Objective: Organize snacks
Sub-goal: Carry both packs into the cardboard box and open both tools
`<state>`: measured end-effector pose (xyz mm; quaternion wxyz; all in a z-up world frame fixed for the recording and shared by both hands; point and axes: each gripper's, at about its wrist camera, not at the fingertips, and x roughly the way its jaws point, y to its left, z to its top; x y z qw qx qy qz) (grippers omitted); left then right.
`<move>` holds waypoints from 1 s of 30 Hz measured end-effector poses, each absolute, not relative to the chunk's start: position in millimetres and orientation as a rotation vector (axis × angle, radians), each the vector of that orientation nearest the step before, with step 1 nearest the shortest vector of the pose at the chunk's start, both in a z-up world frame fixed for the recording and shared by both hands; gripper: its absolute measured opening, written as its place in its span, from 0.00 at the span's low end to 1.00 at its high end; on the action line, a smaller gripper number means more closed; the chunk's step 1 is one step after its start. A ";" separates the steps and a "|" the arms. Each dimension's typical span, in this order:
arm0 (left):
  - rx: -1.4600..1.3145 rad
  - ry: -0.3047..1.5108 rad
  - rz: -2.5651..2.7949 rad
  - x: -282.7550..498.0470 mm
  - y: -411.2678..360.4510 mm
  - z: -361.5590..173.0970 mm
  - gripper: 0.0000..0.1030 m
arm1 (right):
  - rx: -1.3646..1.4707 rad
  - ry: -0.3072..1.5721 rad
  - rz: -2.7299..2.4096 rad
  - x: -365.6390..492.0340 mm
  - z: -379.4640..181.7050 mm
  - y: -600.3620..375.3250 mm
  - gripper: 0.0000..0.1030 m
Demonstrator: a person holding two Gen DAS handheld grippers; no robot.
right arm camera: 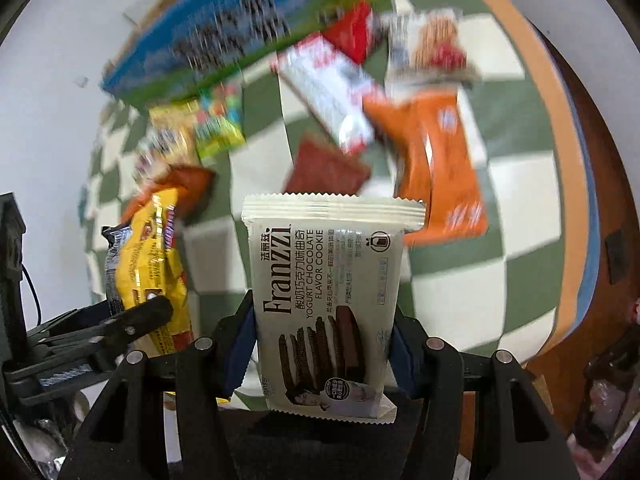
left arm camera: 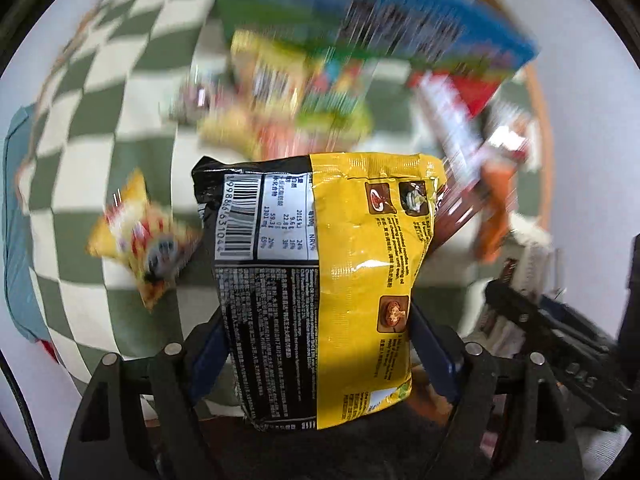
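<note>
My left gripper (left arm camera: 320, 344) is shut on a yellow and black noodle packet (left arm camera: 320, 280), held above the checked cloth. My right gripper (right arm camera: 320, 340) is shut on a white Franzzi yogurt chocolate cookie packet (right arm camera: 324, 300). The noodle packet also shows in the right wrist view (right arm camera: 148, 264) at the left, with the left gripper's finger (right arm camera: 136, 320) on it. The right gripper shows at the right edge of the left wrist view (left arm camera: 560, 332). Both packets hang above the table; the background is blurred by motion.
A green and white checked cloth (right arm camera: 500, 208) covers the table. A blue box (left arm camera: 400, 12) lies at the far side. Several snack packets lie scattered: an orange one (right arm camera: 440, 176), a red and white one (right arm camera: 332, 88), yellow ones (left arm camera: 140, 236). An orange rim (right arm camera: 560, 152) edges the table.
</note>
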<state>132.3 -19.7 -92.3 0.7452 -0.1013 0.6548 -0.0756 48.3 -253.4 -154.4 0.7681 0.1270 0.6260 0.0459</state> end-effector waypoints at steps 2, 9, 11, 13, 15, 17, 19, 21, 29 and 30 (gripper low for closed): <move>-0.240 1.375 -0.192 146.4 -17.8 -57.7 0.79 | 0.279 1.332 0.127 63.0 -128.8 -256.5 0.58; -0.260 1.239 -0.219 250.2 -32.7 19.4 0.79 | 0.327 1.179 0.219 151.3 -39.1 -262.4 0.58; -0.240 1.215 -0.212 281.5 -34.6 25.7 0.79 | 0.317 1.130 0.244 184.5 -21.1 -260.4 0.58; -0.227 1.210 -0.189 320.3 -35.1 24.5 0.79 | 0.300 1.092 0.259 228.0 -13.1 -251.4 0.58; -0.234 1.232 -0.167 365.6 -35.7 9.8 0.79 | 0.270 1.078 0.266 266.9 -10.4 -247.2 0.58; -0.235 1.280 -0.147 407.1 -35.4 -13.5 0.79 | 0.245 1.091 0.270 310.9 -19.7 -241.7 0.58; -0.228 1.326 -0.137 452.4 -49.3 -47.4 0.79 | 0.219 1.123 0.260 346.2 -35.7 -236.3 0.58; -0.234 1.386 -0.132 481.8 -54.4 -76.3 0.79 | 0.174 1.176 0.259 378.0 -55.7 -227.5 0.58; -0.257 1.550 -0.134 536.9 -66.9 -145.0 0.79 | 0.111 1.325 0.242 447.1 -125.4 -216.0 0.59; -0.254 1.558 -0.135 543.6 -69.1 -149.8 0.79 | 0.108 1.344 0.244 452.6 -132.4 -215.9 0.59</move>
